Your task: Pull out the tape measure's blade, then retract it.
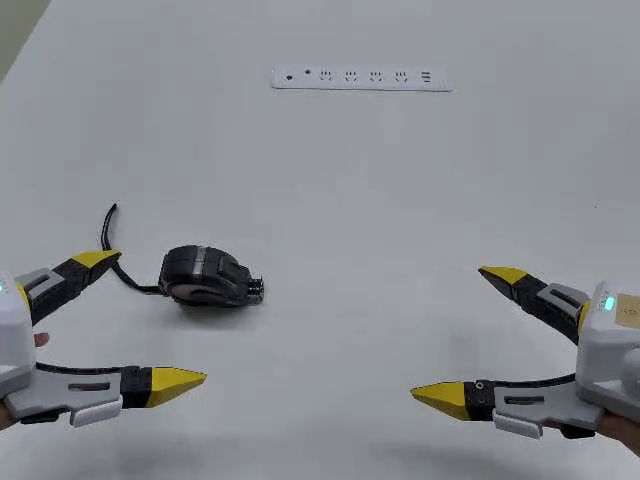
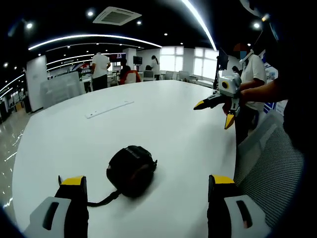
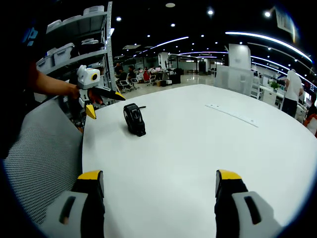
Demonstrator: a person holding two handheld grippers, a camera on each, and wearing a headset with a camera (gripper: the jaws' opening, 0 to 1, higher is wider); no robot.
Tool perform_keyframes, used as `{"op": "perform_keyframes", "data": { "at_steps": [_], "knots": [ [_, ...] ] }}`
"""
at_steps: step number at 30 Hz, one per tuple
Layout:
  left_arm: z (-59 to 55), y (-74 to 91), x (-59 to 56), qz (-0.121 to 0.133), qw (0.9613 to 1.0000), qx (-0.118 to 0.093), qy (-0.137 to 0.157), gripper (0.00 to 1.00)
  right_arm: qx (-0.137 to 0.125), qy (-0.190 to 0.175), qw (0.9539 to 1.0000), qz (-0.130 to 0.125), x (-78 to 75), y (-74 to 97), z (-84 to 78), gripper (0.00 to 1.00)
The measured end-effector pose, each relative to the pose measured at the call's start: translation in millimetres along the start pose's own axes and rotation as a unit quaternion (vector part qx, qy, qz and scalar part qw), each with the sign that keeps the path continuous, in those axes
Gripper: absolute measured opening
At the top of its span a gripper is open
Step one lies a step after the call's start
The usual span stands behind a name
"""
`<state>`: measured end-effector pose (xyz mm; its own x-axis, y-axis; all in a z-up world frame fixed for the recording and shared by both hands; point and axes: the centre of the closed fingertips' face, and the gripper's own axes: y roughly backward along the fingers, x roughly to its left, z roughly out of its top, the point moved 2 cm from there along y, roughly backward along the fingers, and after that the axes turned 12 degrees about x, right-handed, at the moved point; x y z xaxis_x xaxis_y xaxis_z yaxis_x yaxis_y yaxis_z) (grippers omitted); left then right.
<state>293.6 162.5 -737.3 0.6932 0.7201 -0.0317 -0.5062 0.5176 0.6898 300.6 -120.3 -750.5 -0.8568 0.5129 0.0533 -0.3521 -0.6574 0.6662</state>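
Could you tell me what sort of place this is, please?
Probably an open-plan office or lab: a large white table, shelves of storage bins, and people among desks beyond.

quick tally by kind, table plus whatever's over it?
Tape measure: 1
Power strip: 1
Grippers: 2, left gripper and right gripper, both open
Total: 4

Bright, even overhead light; soft shadows; gripper views fisheye-warped.
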Motion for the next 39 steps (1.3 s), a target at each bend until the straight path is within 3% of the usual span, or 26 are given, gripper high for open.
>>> {"op": "perform_keyframes", "data": {
  "at_steps": [23,39],
  "knots": [
    [-0.6,-7.8,16.4,-0.028,0.9986,0.033,-0.031,0.91,0.010,0.034,0.9992,0.019,-4.3,-19.8,9.1,0.91],
    [-1.2,-22.7,21.1,-0.070,0.9923,0.074,-0.070,0.75,0.009,0.071,0.9962,0.049,-4.2,-46.8,25.2,0.84]
  ]
}}
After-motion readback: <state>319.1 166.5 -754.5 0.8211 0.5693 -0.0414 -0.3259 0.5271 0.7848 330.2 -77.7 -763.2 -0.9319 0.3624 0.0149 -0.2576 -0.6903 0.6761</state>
